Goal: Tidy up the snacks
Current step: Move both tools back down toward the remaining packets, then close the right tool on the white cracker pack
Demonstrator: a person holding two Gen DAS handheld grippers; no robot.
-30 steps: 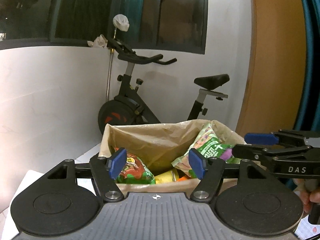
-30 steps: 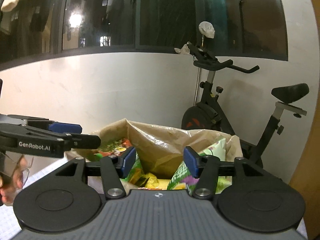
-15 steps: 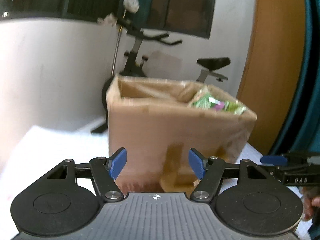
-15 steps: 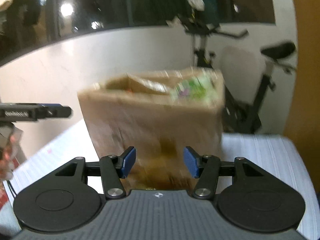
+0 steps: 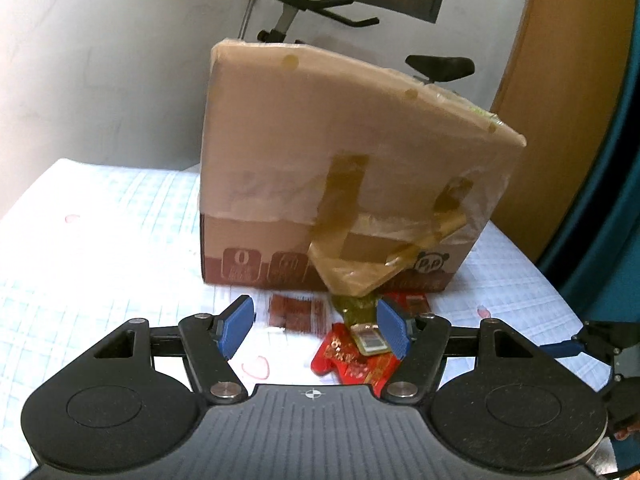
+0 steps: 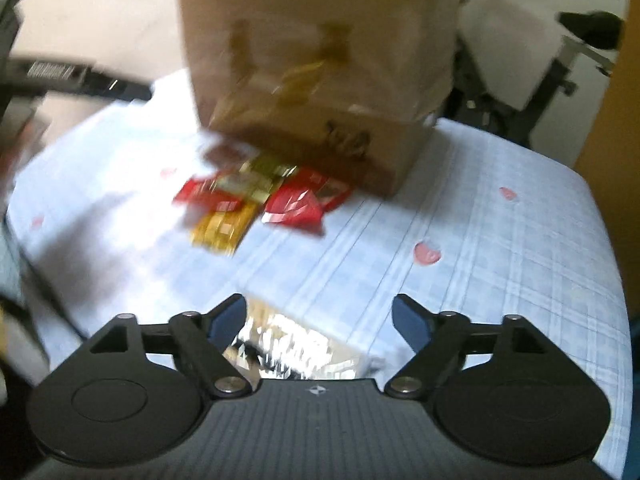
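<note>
Box (image 5: 340,168) fills mid-frame on the checked cloth (image 5: 100,248), snack packets (image 5: 352,356) strewn at its foot, lower centre; left gripper (image 5: 316,326) and right gripper (image 6: 318,318), both spread empty, should straddle one packet squarely before closing

The cardboard box (image 5: 320,160) is tan with a maroon base band. Red snack packets (image 6: 296,204) and a yellow one (image 6: 222,230) lie before it on a pale blue checked cloth (image 6: 500,280).
</note>
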